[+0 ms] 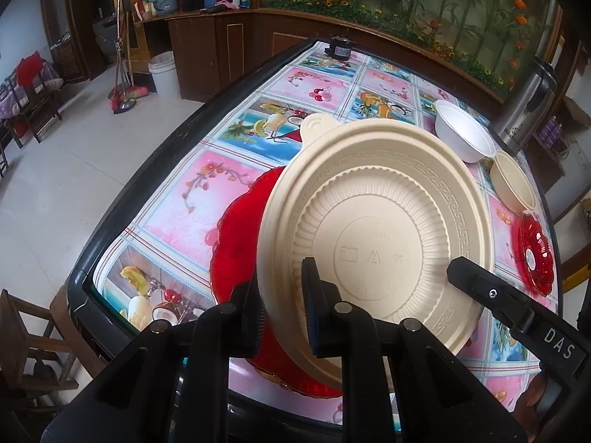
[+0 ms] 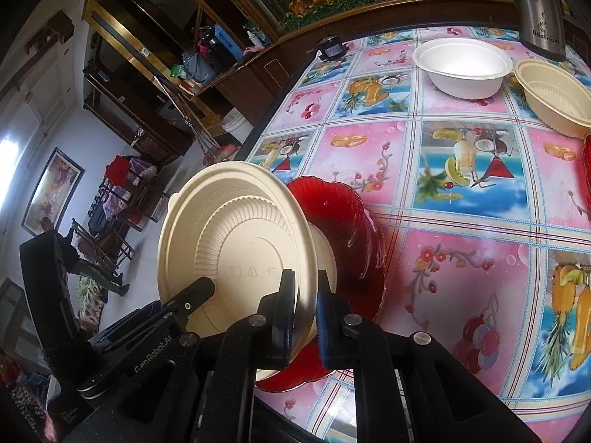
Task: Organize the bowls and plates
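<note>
A cream plate [image 1: 373, 243], moulded plastic with a ribbed well, a key-pattern band and a small tab on its far rim, is held tilted above a red plate [image 1: 236, 243] at the near edge of the worktop [image 1: 184, 199]. The left tool [image 1: 284, 313] pinches its near rim, fingers pressed together on the edge; the right tool [image 2: 306, 313] grips the same rim just alongside, also clamped tight. The cream plate rises up and away from both tools, its underside facing the cameras, and looks to have only a short drop left before it nests on the scalloped, translucent red plate directly beneath. Farther back on the glossy fruit-print cloth stand a smooth white bowl [image 2: 461, 66] and a ribbed cream bowl [image 2: 557, 99], side by side near a steel flask [image 2: 539, 11], with a small red dish [image 1: 533, 254] on the right.
</note>
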A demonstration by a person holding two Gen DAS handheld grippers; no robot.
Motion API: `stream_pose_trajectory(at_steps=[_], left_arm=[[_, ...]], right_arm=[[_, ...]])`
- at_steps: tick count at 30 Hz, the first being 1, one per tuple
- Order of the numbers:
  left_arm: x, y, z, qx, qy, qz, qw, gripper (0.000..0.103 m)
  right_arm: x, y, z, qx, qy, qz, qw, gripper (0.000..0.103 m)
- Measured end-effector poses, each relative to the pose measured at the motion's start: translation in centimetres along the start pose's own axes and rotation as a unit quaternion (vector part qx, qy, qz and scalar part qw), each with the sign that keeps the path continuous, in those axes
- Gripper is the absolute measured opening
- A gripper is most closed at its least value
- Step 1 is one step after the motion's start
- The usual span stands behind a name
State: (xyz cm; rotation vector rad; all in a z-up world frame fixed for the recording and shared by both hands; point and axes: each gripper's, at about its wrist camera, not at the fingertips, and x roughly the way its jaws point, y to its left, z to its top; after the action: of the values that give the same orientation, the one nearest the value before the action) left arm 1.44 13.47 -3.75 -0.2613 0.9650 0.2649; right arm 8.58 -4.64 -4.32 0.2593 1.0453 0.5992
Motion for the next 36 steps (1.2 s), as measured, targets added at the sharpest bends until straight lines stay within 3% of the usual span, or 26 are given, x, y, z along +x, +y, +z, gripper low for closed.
stream_pose_trajectory(at_steps=[36], left_arm=[[1.7, 0.7, -0.3, -0.015, 0.024, -0.018, 0.9994, 0.015]], right_arm=[[1.2, -0.3, -0.4, 0.007, 0.026, -0.014, 1.0, 0.013]])
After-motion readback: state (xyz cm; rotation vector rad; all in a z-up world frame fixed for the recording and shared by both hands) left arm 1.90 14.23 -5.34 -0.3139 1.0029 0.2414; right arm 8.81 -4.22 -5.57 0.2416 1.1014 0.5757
